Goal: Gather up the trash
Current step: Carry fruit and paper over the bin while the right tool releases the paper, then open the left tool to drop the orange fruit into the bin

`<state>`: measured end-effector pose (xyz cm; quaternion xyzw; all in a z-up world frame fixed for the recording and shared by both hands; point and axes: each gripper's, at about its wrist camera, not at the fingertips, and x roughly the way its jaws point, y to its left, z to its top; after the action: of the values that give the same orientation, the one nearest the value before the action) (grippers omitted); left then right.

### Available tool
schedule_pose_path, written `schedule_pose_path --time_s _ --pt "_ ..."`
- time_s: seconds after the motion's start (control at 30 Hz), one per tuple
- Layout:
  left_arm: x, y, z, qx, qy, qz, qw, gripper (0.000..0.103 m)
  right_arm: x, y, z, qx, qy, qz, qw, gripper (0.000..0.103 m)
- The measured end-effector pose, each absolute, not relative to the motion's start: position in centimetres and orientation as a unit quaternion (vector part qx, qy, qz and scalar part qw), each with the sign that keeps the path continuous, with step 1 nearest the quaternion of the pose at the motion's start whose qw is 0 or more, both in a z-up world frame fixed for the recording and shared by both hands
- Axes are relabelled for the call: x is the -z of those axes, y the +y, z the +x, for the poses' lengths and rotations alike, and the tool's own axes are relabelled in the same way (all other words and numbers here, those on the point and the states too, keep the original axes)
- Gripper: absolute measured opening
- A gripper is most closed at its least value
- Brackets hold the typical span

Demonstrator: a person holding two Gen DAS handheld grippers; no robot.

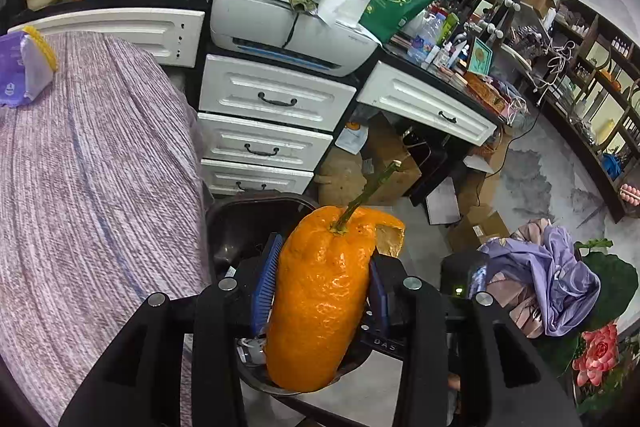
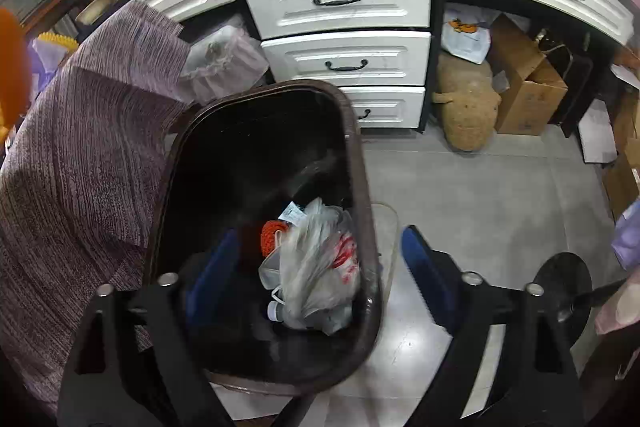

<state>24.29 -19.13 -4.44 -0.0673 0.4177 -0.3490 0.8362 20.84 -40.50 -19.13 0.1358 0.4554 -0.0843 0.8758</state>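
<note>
Underfoot, grey tile floor (image 2: 500, 195); left gripper (image 1: 320, 291) jaws clamp bumpy orange citrus peel (image 1: 320, 299) — right gripper (image 2: 320, 267) jaws wide over dark brown plastic bin (image 2: 360, 163).

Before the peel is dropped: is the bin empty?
No, the bin already holds a plastic bag and other trash at its bottom.

floor (image 2: 500, 195): grey tile | white drawers (image 2: 340, 27) | wall shelves (image 1: 600, 75)
</note>
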Motion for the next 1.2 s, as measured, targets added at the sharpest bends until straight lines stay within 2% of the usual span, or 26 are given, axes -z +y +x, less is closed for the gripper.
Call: schedule_pose_path --time_s 0.33,0.83,1.2 --pt "6.7 -22.2 23.6 0.353 0.438 -0.045 0.825 0.039 16.6 -42.5 18.1 0.125 0.417 0.134 0.89 0.087" --pt "11.0 -26.8 23.0 0.347 0.478 0.014 0.806 0.039 15.2 -47.4 14.2 0.199 0.361 0.191 0.891 0.087" --pt "14.7 -29.0 23.7 0.331 0.506 0.053 0.795 0.041 15.5 -48.2 13.5 0.205 0.361 0.204 0.887 0.087"
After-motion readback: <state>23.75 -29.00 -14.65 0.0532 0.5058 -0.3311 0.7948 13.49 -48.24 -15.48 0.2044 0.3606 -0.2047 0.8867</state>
